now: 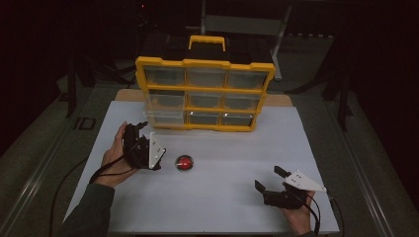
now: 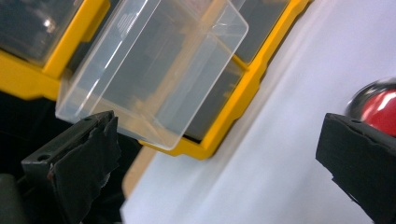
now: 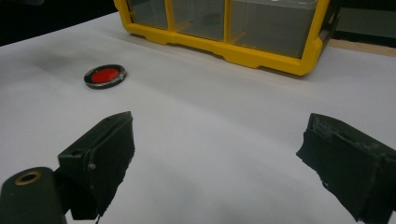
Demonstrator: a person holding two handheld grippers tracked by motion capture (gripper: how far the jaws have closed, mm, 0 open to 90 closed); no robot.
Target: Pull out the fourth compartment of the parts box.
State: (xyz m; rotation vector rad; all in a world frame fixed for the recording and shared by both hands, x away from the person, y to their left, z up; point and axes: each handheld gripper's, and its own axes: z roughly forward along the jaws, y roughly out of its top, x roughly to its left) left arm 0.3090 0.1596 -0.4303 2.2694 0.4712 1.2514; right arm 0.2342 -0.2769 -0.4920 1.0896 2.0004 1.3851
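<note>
Drawer [image 2: 149, 74] of clear plastic juts out from the lower left corner of the yellow organizer [image 1: 204, 94], pulled partway from its slot and, as far as I can see through its walls, holding nothing. In the high view I see it at [image 1: 164, 117], sticking toward my left gripper [image 1: 137, 129], which sits just in front of it on the white surface [image 1: 222, 173]. In the left gripper view my fingers [image 2: 88, 154] stand wide apart, with nothing between them; the near bottom corner of the drawer hangs just above the left finger, and I cannot tell whether they touch.

A small round red disc with a dark metallic rim [image 1: 185, 163] lies flat on the surface just to the right of my left gripper, apart from the organizer. In the left gripper view it peeks out at [image 2: 380, 105], behind the right finger. From the right gripper view I see it at [image 3: 105, 76], well ahead and off to the left.

My right gripper [image 1: 269, 180] rests near the front right part of the surface, well apart from the disc and the organizer. Its fingers [image 3: 105, 158] are spread wide over bare surface, gripping nothing.

The organizer stands upright at the far side, three rows of three clear drawers, with a yellow carry handle [image 1: 207, 42] on top.
</note>
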